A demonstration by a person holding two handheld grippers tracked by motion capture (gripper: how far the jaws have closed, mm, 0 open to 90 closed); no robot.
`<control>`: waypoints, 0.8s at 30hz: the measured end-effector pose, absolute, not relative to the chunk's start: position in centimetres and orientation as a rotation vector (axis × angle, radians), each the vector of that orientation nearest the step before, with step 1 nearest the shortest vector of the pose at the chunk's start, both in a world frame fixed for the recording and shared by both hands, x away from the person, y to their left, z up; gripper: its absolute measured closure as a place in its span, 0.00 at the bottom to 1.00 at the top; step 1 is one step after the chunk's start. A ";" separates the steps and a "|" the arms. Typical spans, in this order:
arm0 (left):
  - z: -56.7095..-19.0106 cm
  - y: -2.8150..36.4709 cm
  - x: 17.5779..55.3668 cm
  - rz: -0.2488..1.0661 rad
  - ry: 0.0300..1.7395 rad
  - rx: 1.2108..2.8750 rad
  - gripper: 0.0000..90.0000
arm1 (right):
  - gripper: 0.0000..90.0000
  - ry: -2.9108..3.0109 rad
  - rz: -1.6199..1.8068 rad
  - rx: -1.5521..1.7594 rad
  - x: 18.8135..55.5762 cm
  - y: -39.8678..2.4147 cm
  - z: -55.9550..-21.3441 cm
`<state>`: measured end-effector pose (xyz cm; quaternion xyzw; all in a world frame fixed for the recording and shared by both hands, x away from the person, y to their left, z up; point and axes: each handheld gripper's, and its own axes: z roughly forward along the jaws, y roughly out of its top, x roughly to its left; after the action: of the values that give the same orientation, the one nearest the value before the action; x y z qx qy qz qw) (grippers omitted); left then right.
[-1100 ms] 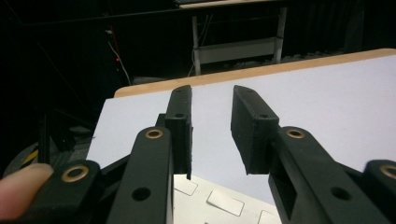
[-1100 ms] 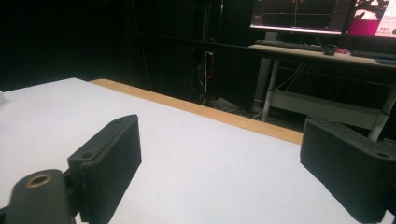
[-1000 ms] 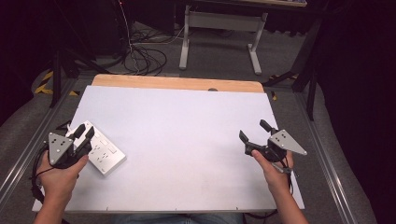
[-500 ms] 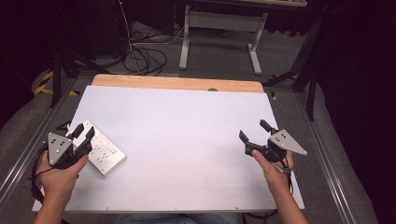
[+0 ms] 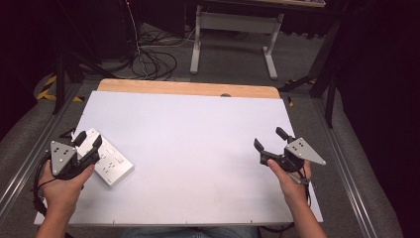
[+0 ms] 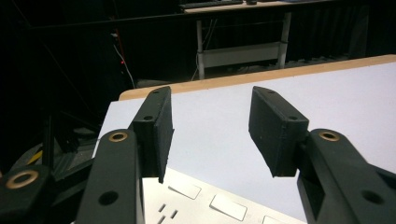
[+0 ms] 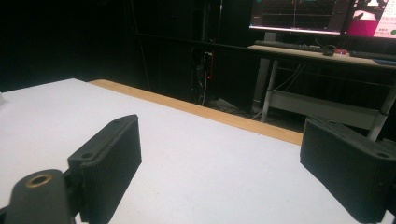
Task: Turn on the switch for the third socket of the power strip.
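Note:
A white power strip point(image 5: 113, 162) with sockets and switches lies flat near the left edge of the white table point(image 5: 198, 129). My left gripper point(image 5: 88, 139) hovers over the strip's far end. Its jaws have just been opening and now stand apart with nothing between the pads. In the left gripper view the left gripper point(image 6: 210, 119) points across the table, with the strip point(image 6: 210, 207) below the jaws. My right gripper point(image 5: 268, 138) is held at the table's right side, open and holding nothing. The right gripper point(image 7: 219, 144) has its jaws wide over bare tabletop.
A wooden strip point(image 5: 188, 88) runs along the table's far edge. Beyond it are floor cables point(image 5: 153, 59) and a desk frame point(image 5: 233, 29). Metal rails flank the table left and right. A lit monitor point(image 7: 322, 14) stands on the far desk.
The left gripper's jaws have spread wider over the power strip. Both hands have stayed where they were.

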<state>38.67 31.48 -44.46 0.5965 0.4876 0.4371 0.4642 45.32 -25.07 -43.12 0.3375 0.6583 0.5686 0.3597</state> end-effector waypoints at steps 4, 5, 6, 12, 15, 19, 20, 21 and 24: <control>-44.4 31.5 38.8 1.042 1.216 1.463 0.42 | 0.14 1.695 1.463 0.870 45.3 -25.1 -43.1; -44.4 31.5 38.8 1.041 1.207 1.468 0.38 | 0.14 1.694 1.464 0.870 45.3 -25.1 -43.1; -44.4 31.5 38.8 1.037 1.204 1.469 0.36 | 0.14 1.694 1.466 0.869 45.3 -25.1 -43.1; -44.4 31.4 38.8 1.027 1.196 1.475 0.23 | 0.14 1.692 1.465 0.871 45.3 -25.1 -43.1; -44.4 31.4 38.8 1.023 1.195 1.473 0.20 | 0.14 1.691 1.465 0.871 45.3 -25.1 -43.1; -44.5 31.4 38.9 1.022 1.190 1.471 0.17 | 0.14 1.691 1.464 0.871 45.3 -25.1 -43.1; -44.5 31.4 38.9 1.020 1.190 1.472 0.16 | 0.14 1.691 1.464 0.871 45.3 -25.1 -43.1; -44.5 31.4 38.9 1.018 1.188 1.475 0.16 | 0.14 1.692 1.464 0.872 45.3 -25.1 -43.1; -44.5 31.4 38.9 1.018 1.187 1.471 0.14 | 0.14 1.692 1.463 0.870 45.3 -25.1 -43.1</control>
<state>38.88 31.39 -44.53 0.6021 0.4860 0.4169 0.4770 45.29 -25.09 -43.10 0.3381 0.6569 0.5682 0.3623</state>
